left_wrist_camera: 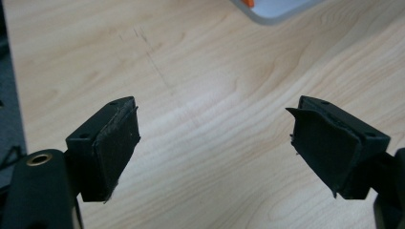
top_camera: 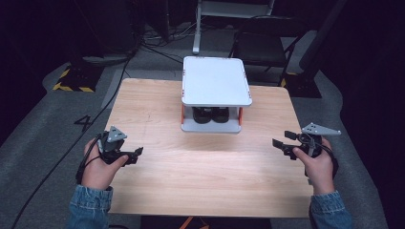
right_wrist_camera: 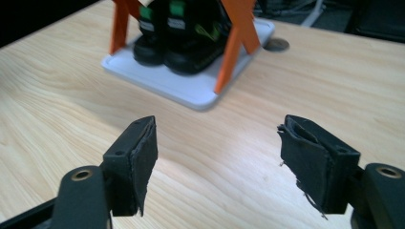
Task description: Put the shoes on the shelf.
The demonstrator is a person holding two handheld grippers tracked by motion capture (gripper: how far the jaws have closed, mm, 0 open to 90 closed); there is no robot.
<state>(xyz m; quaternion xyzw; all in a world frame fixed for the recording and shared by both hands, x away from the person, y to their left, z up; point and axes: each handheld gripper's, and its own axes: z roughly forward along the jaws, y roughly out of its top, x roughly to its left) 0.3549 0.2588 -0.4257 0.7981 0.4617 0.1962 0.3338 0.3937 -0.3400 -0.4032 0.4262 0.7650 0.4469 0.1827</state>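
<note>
Denim-sleeved forearms are entering the high view at six o'clock, each hand carrying a gripper over the wooden table [top_camera: 200, 176]. Nothing is being held: the left gripper [top_camera: 136, 155] is hovering at about eight o'clock with its jaws spread wide over bare wood, and the right gripper [top_camera: 282, 139] is waiting at about four o'clock, equally wide open and touching nothing. Both are standing well apart from the small two-tier white rack [top_camera: 216, 81] at twelve o'clock, where a pair of black shoes [top_camera: 210, 115] is sitting on the lower shelf between orange posts. In the right gripper view the shoes [right_wrist_camera: 179, 40] are lying at twelve o'clock, beyond the jaws. The likely step is reaching for the shoes, and doing it well probably calls for coming in low and level under the top shelf, steering between the orange posts [right_wrist_camera: 229, 50], and closing on one shoe's toe or collar.
</note>
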